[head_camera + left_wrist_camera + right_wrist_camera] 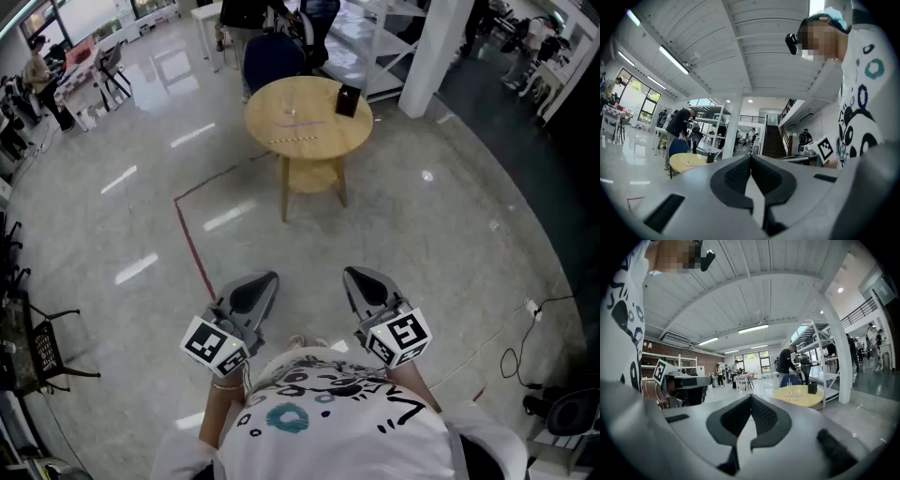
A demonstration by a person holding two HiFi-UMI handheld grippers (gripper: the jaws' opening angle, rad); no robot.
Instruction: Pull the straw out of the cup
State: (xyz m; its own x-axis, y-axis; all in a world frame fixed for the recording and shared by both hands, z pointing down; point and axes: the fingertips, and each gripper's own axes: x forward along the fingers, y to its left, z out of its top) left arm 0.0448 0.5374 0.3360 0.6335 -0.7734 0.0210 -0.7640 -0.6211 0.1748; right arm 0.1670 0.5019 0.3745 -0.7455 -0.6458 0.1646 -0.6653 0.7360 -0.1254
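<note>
While the person stands on the grey floor (pixel 422 234) well apart from the round table (pixel 349 131), nothing of the task is done yet. The cup (pixel 289 103) stands on the tabletop near a black box (pixel 348 99) and looks small in every view. In the right gripper view a thin straw (pixel 789 382) seems to rise from it, so the straw is judged to be inside the cup. The left gripper (pixel 267 279) and the right gripper (pixel 351 274) are held side by side before the body, both pointing toward the table. Each has its jaws pressed together with nothing between them. Everything is left to do: to walk to the table, to pinch the straw and to draw it out.
</note>
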